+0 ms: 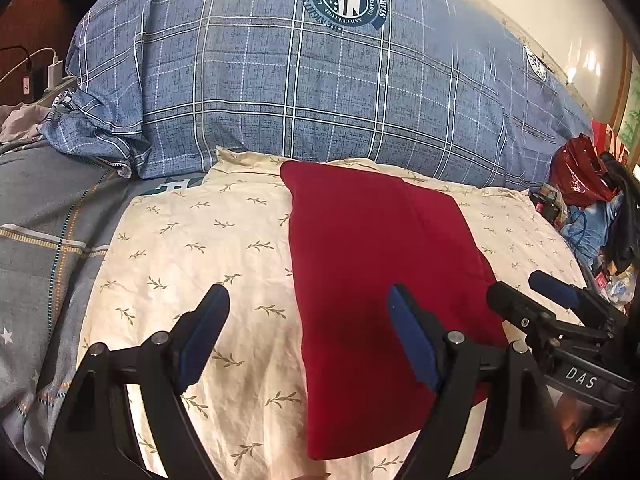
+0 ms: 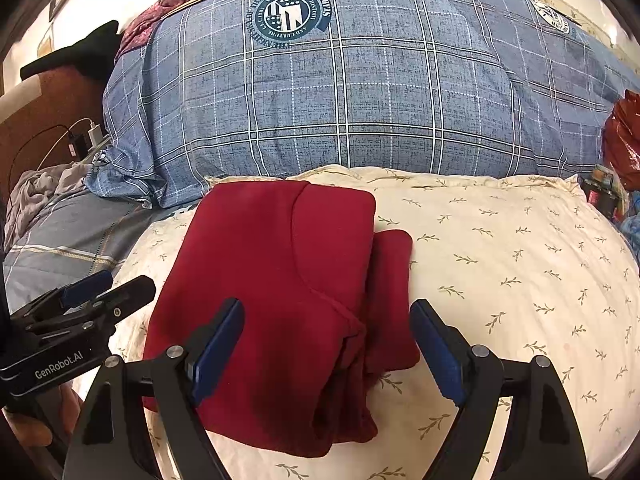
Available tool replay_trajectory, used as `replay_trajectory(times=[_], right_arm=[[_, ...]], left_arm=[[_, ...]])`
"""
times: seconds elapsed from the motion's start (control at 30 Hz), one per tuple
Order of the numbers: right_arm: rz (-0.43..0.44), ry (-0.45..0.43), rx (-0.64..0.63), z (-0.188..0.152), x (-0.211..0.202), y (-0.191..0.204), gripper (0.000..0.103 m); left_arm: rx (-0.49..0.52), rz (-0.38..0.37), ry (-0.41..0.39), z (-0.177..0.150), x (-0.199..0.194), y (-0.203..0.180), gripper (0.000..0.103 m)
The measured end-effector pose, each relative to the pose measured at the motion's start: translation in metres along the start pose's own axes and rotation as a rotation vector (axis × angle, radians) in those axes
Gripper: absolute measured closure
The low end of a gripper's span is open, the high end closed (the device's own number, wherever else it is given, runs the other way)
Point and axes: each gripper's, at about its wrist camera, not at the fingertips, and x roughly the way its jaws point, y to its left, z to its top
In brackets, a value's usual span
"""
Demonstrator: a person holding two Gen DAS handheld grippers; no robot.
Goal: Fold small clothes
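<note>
A dark red garment (image 1: pixel 384 264) lies folded into a narrow stack on a cream leaf-print pillow (image 1: pixel 192 240). In the right wrist view the garment (image 2: pixel 280 288) shows layered folds, with a smaller red flap (image 2: pixel 392 300) sticking out on its right side. My left gripper (image 1: pixel 308 300) is open and empty, held over the garment's left edge near its front. My right gripper (image 2: pixel 328 316) is open and empty, its jaws standing either side of the garment's near right part. Each gripper shows in the other's view, the right one (image 1: pixel 532 284) and the left one (image 2: pixel 112 284).
A big blue plaid duvet (image 1: pixel 304 88) is piled behind the pillow. A grey striped sheet (image 1: pixel 44 232) lies to the left. A red plastic bag (image 1: pixel 580 168) and clutter sit at the right edge. Chargers and cables (image 1: pixel 48 72) sit far left.
</note>
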Motion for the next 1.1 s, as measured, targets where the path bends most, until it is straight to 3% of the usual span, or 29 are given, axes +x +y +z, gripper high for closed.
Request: replay_trajectory(times=[1.1], right_arm=[[0.014,0.021,-0.003,0.000,0.012,0.009,0.017]], left_arm=[[-0.015,-0.009,0.029,-0.002,0.010,0.007,0.022]])
